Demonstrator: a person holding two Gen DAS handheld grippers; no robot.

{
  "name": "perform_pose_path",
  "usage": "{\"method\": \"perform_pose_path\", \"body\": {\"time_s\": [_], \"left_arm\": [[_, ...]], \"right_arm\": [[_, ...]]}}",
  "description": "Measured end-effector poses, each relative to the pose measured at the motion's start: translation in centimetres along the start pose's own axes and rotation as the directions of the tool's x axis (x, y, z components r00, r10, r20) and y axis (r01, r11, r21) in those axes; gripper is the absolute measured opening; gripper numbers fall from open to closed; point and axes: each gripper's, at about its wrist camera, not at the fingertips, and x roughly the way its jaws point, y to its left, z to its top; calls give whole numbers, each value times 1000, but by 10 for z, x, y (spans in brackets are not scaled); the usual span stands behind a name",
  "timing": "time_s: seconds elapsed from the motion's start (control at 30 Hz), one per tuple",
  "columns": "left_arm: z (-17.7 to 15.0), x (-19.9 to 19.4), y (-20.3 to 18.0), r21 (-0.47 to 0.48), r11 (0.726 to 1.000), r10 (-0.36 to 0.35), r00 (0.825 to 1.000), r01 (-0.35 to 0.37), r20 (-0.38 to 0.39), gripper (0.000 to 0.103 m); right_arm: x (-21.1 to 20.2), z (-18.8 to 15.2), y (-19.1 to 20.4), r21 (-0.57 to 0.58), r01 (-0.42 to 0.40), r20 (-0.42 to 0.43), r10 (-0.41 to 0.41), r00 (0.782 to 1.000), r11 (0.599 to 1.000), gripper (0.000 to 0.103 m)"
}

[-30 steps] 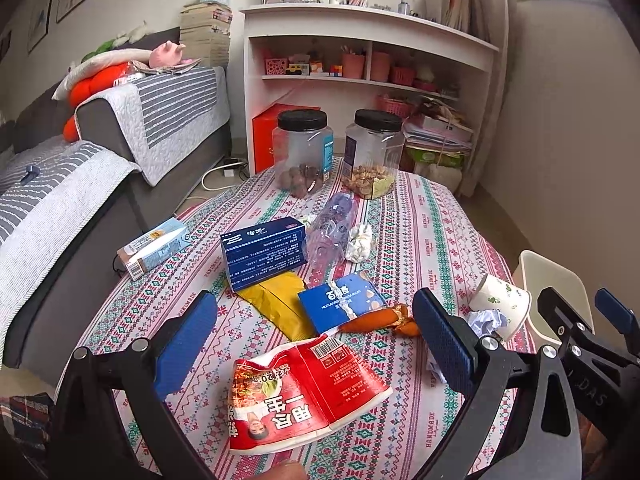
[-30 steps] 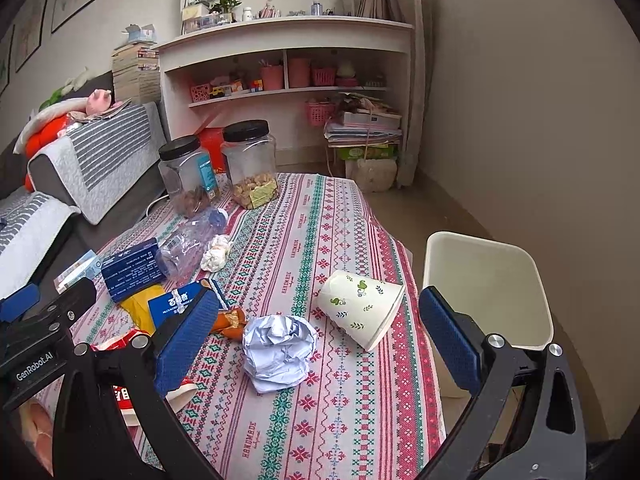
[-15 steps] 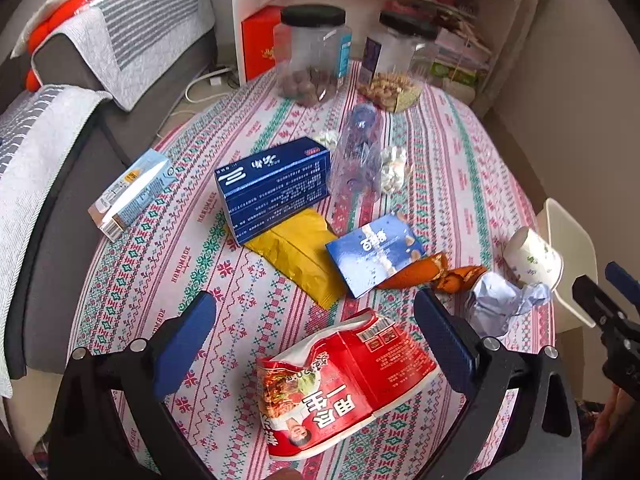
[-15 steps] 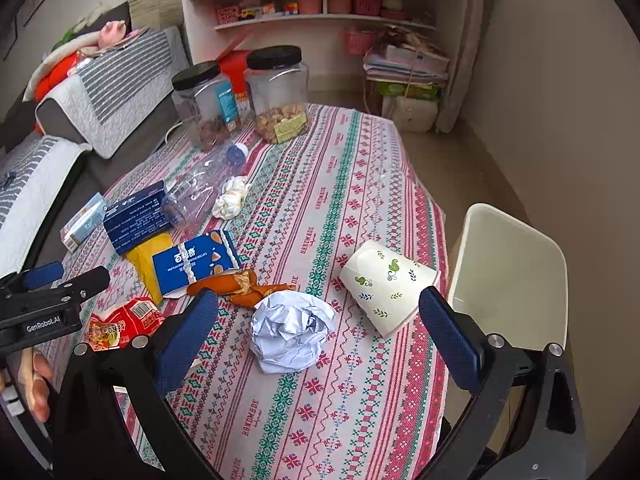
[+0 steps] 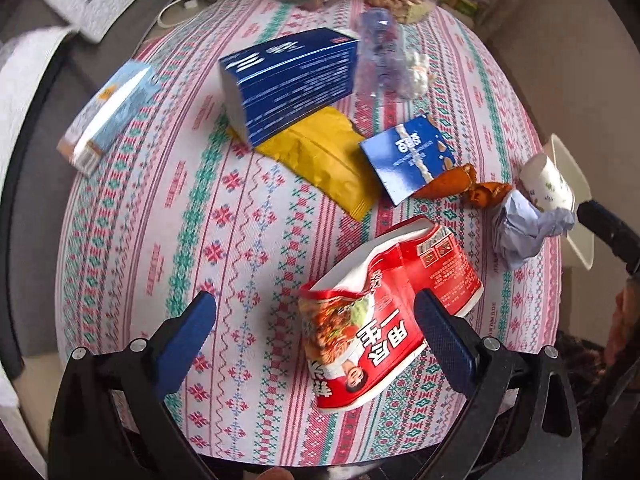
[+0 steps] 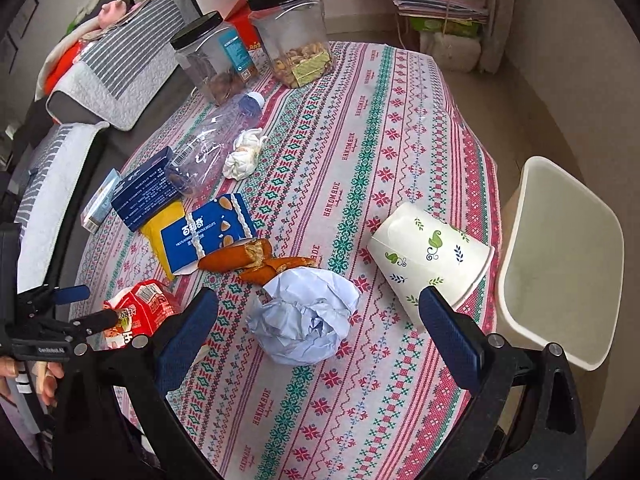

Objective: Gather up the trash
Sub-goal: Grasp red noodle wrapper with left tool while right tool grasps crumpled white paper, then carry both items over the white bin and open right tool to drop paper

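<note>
Over the patterned worktop [image 6: 360, 128] the left tongs [image 5: 316, 320] hang spread wide above a crushed red noodle cup [image 5: 384, 316], whose right side lies just beside the right blue pad. Beside them the right tongs [image 6: 320, 312], likewise spread and holding nothing, frame a crumpled ball of pale paper [image 6: 304, 316], with a toppled paper cup [image 6: 428, 256] near the worktop's edge and a white bin [image 6: 560, 264] standing just beyond it.
</note>
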Motion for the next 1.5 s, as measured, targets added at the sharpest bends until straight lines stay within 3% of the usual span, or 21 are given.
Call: {"method": "perform_pose_path", "body": {"time_s": [0.17, 0.33, 0.4, 0.43, 0.47, 0.67, 0.87, 0.93, 1.07, 1.13, 1.3, 1.5], "left_arm": [[-21, 18, 20, -150, 973, -176, 984, 176, 11, 96], [-31, 46, 18, -236, 936, -272, 962, 263, -6, 95], [-27, 41, 13, -211, 933, -293, 956, 292, 27, 75], [-26, 40, 10, -200, 928, -316, 948, 315, 29, 58], [-25, 39, 8, -195, 925, -328, 944, 327, 28, 46], [-21, 10, 3, -131, 930, -331, 937, 344, 111, 36], [-14, -11, 6, -93, 942, -300, 933, 322, 198, 32], [-15, -18, 13, -89, 946, -288, 933, 312, 217, 32], [-18, -27, 25, -86, 954, -259, 934, 287, 247, 32], [-21, -30, 27, -84, 959, -242, 934, 272, 263, 32], [-19, -41, 23, -78, 975, -173, 929, 209, 328, 32], [-16, -60, 19, -74, 989, -90, 907, 131, 411, 32]], "right_arm": [[7, -2, 2, 6, -13, -6, 13, 1000, 1000, 96], [14, -13, -8, 77, -53, -33, 56, 998, 996, 96], [18, -19, -9, 96, -69, -49, 74, 996, 993, 96], [19, -22, -9, 102, -77, -53, 82, 995, 992, 96], [21, -24, -8, 104, -86, -56, 92, 994, 991, 96], [29, -31, 3, 102, -120, -85, 129, 988, 987, 96], [42, -27, -1, 153, -139, -80, 152, 985, 978, 96], [44, -25, -1, 168, -153, -69, 166, 984, 974, 92], [50, -24, 1, 171, -146, -74, 160, 984, 974, 59], [48, -24, 2, 163, -144, -63, 156, 986, 976, 52], [31, -17, 13, 106, -137, 16, 136, 991, 985, 22], [3, -4, 36, -3, -97, 135, 97, 986, 995, 15]]}}
